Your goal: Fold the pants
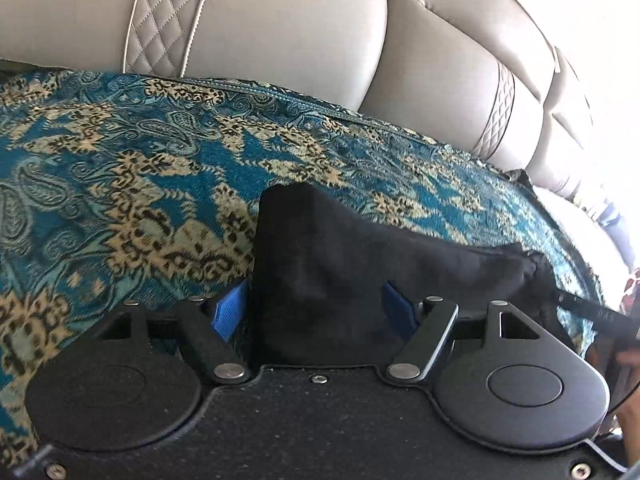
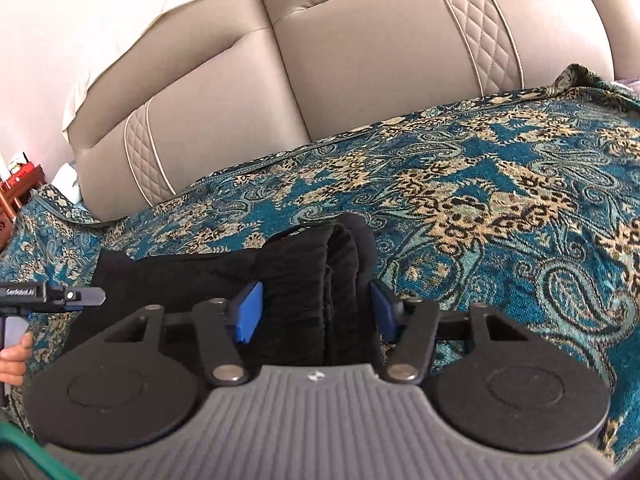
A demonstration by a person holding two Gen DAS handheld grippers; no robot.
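The black pants (image 1: 360,248) lie folded in a bundle on a teal and gold patterned cover (image 1: 120,168). My left gripper (image 1: 316,308) is open, its blue pads (image 1: 230,310) either side of one end of the bundle. In the right wrist view the pants (image 2: 308,272) show their gathered waistband end between the blue pads (image 2: 250,312) of my right gripper (image 2: 316,312), which is open around it. The left gripper's tip (image 2: 80,296) shows at the left edge of that view, by the far end of the bundle.
A beige leather sofa backrest (image 1: 300,32) rises behind the cover, also seen in the right wrist view (image 2: 360,60). A red wooden piece of furniture (image 2: 20,188) stands beyond the sofa's left end. A hand (image 2: 14,360) shows at the left edge.
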